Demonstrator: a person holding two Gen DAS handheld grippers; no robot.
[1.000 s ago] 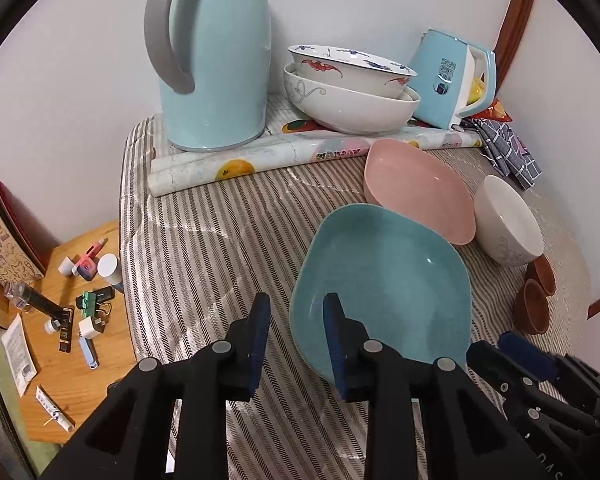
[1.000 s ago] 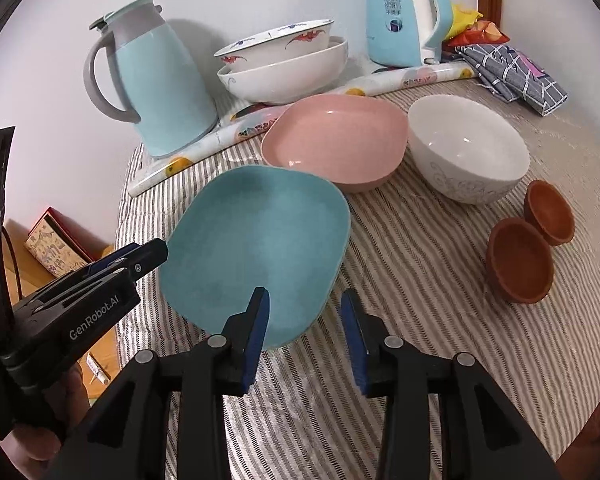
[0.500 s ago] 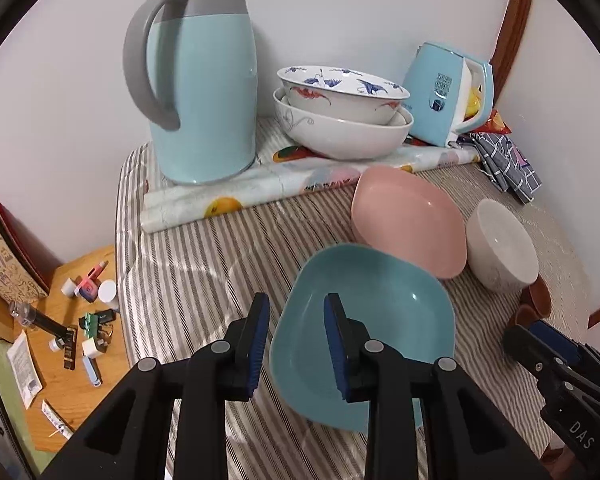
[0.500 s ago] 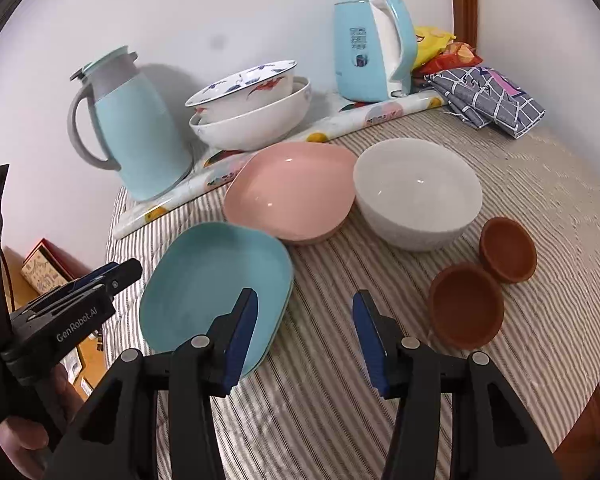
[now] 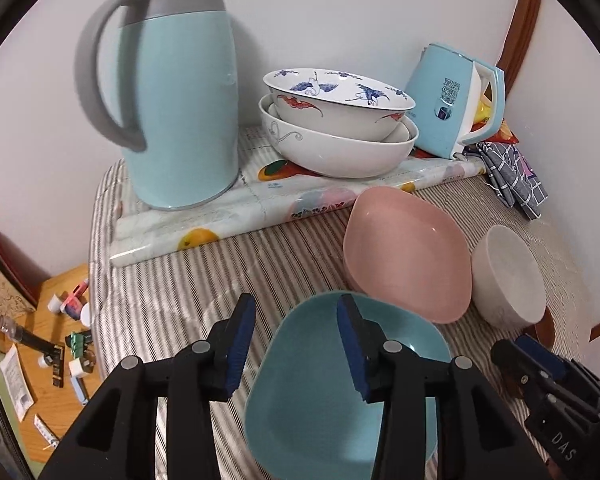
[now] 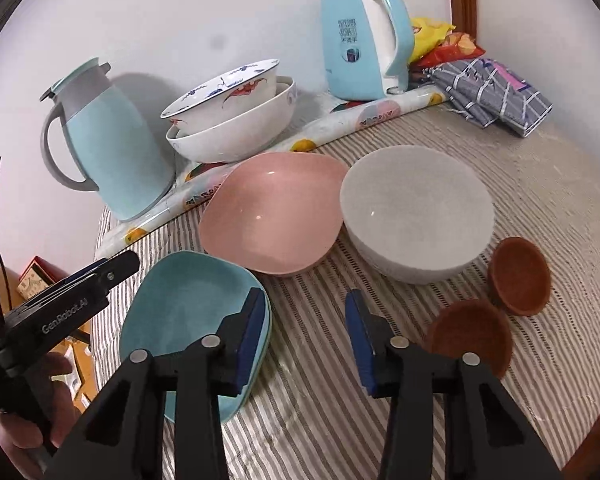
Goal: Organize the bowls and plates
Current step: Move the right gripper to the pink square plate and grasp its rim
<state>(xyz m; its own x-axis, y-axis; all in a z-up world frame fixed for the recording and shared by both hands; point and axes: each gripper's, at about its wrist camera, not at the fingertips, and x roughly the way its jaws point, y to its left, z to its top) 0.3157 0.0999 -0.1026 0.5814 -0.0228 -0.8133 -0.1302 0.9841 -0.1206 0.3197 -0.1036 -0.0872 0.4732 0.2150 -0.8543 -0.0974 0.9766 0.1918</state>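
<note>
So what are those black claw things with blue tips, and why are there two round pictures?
They are two hand-held grippers, and a person squeezes them like tongs. Each carries a camera looking along its fingers, so you get one picture each. The left gripper has just been opening; its fingers stand either side of the teal plate's rim without pinching. The right gripper hovers over the striped tablecloth, holding nothing. Nearby sit a pink plate, a white bowl, two small brown dishes and stacked painted bowls.
</note>
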